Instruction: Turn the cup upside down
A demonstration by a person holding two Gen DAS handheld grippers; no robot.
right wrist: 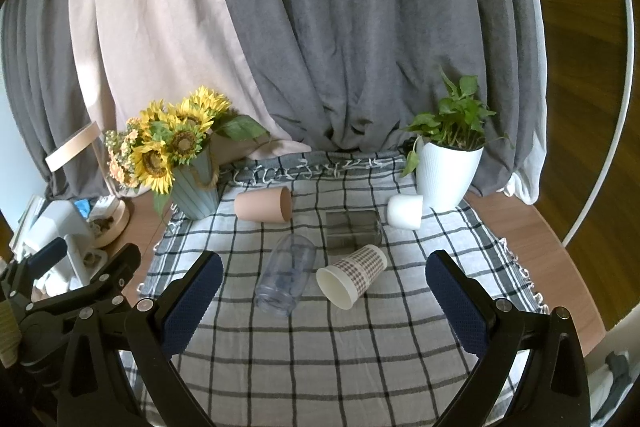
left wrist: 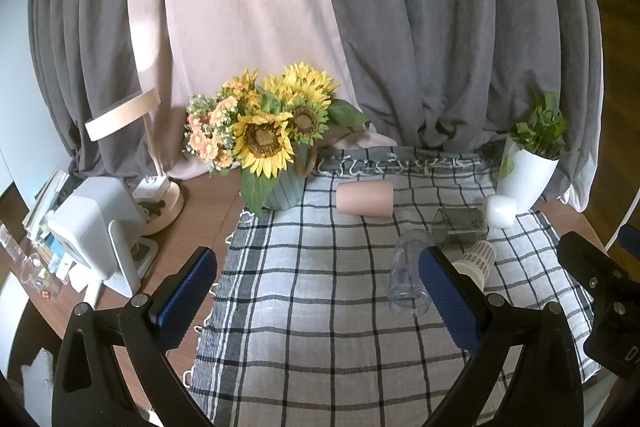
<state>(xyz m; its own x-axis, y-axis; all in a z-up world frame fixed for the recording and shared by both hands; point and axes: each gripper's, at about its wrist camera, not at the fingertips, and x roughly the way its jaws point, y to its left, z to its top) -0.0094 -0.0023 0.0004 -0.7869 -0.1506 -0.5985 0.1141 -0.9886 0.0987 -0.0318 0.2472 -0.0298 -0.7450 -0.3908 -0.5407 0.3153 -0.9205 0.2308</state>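
Observation:
Several cups lie on their sides on the checked cloth (right wrist: 320,347): a pink cup (right wrist: 264,205) (left wrist: 365,198), a clear plastic cup (right wrist: 286,275) (left wrist: 408,277), a checked paper cup (right wrist: 352,275) (left wrist: 476,261), and a dark glass tumbler (right wrist: 353,227) (left wrist: 460,223). A white cup (right wrist: 405,211) (left wrist: 500,211) stands upside down by the plant pot. My left gripper (left wrist: 320,291) is open and empty, above the cloth's near left part. My right gripper (right wrist: 324,291) is open and empty, just in front of the clear and paper cups.
A sunflower vase (right wrist: 196,187) stands at the cloth's back left, a white plant pot (right wrist: 448,175) at the back right. A lamp base (left wrist: 160,203) and a white appliance (left wrist: 96,227) sit on the wooden table at left. Curtains hang behind.

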